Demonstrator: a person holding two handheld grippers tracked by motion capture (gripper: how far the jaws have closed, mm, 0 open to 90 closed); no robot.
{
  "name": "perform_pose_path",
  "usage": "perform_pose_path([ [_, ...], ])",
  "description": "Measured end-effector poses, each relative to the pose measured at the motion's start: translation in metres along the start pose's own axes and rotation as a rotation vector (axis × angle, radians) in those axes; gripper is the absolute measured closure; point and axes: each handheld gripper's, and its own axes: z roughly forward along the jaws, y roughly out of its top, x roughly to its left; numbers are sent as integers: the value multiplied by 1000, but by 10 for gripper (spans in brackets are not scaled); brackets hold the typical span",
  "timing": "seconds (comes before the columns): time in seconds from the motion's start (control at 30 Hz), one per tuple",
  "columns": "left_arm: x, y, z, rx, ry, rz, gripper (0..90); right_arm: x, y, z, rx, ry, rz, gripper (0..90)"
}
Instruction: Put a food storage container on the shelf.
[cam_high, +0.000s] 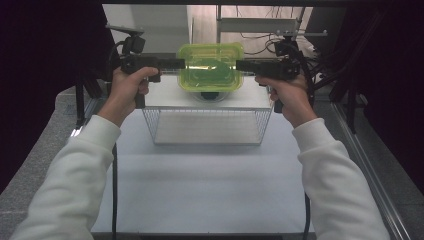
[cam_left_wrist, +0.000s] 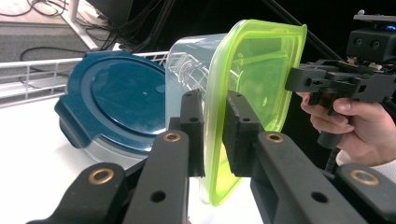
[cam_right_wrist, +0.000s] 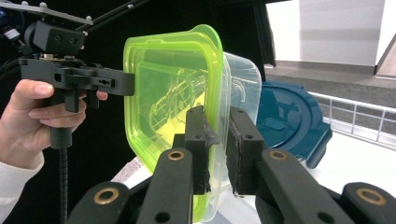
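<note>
Gripping opposite rims of the green-lidded clear container (cam_high: 210, 66) at upper centre, left gripper (cam_high: 176, 64) and right gripper (cam_high: 242, 65) are both clamped shut on it.

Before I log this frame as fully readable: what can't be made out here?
- High view: the round object under the container, covered by its green lid.
- Left gripper view: the blue-lidded container, right side behind the clear one.
- Both gripper views: the container's contents, blurred by the plastic.
</note>
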Motion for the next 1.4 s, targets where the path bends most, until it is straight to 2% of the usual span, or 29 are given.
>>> perform_pose_path([
  [0.13, 9, 4, 6, 6, 13, -23, 799, -9, 2, 8, 10, 3, 33, 793],
  [0.27, 21, 6, 14, 19, 28, -65, 799, -20, 2, 19, 29, 0, 73, 793],
  [0.37, 27, 6, 18, 25, 36, -77, 799, -30, 1, 28, 47, -5, 109, 794],
  [0.4, 32, 7, 22, 29, 46, -94, 799, -32, 1, 30, 56, -8, 122, 794],
  [0.6, 43, 11, 28, 7, 32, -169, 793, -48, 3, 41, 71, -8, 211, 780],
  [0.73, 48, 14, 33, -1, 41, -193, 794, -56, 7, 50, 75, -21, 241, 756],
  [0.83, 56, 16, 38, -5, 46, -228, 779, -62, 9, 57, 82, -38, 268, 737],
  [1.03, 68, 14, 45, -11, 31, -261, 747, -75, 6, 67, 63, -18, 341, 709],
  [1.13, 71, 14, 46, -13, 24, -276, 738, -78, 5, 69, 56, -12, 357, 698],
  [1.23, 73, 13, 47, -21, 21, -274, 728, -79, 4, 70, 53, -8, 364, 689],
  [1.33, 71, 11, 50, -39, 62, -257, 693, -80, 3, 72, 60, 2, 369, 663],
  [1.4, 73, 11, 51, -47, 90, -260, 586, -79, 3, 72, 51, -19, 353, 597],
])
